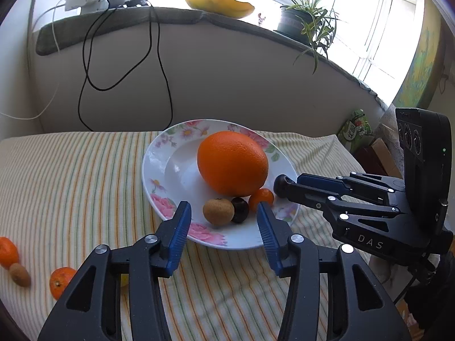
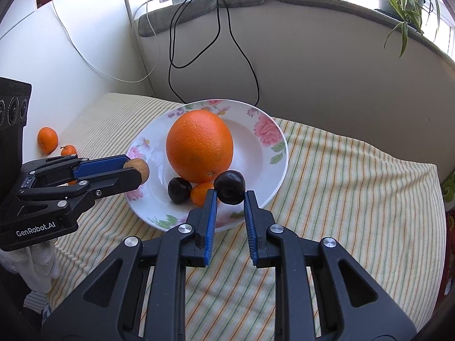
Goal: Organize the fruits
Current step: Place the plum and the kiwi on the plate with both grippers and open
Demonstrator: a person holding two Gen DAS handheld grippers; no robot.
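Note:
A floral plate (image 1: 159, 153) (image 2: 270, 142) on the striped cloth holds a large orange (image 1: 232, 163) (image 2: 199, 149), a small orange fruit (image 1: 261, 199) (image 2: 200, 193) and a dark round fruit (image 1: 239, 209) (image 2: 179, 189). A brown fruit (image 1: 218, 211) (image 2: 138, 170) lies on the plate's near rim between the jaws of my left gripper (image 1: 223, 217) (image 2: 135, 170), which is open, with gaps on both sides. My right gripper (image 2: 230, 193) (image 1: 284, 187) is shut on a second dark fruit (image 2: 229, 187) (image 1: 281, 185), held just above the plate's right edge.
Two mandarins (image 1: 7, 251) (image 1: 61, 281) and a brown fruit (image 1: 20, 274) lie loose on the cloth to the left. The wall rises close behind the plate, with black cables (image 1: 85, 85) hanging from the sill. A potted plant (image 1: 307, 20) stands on the sill.

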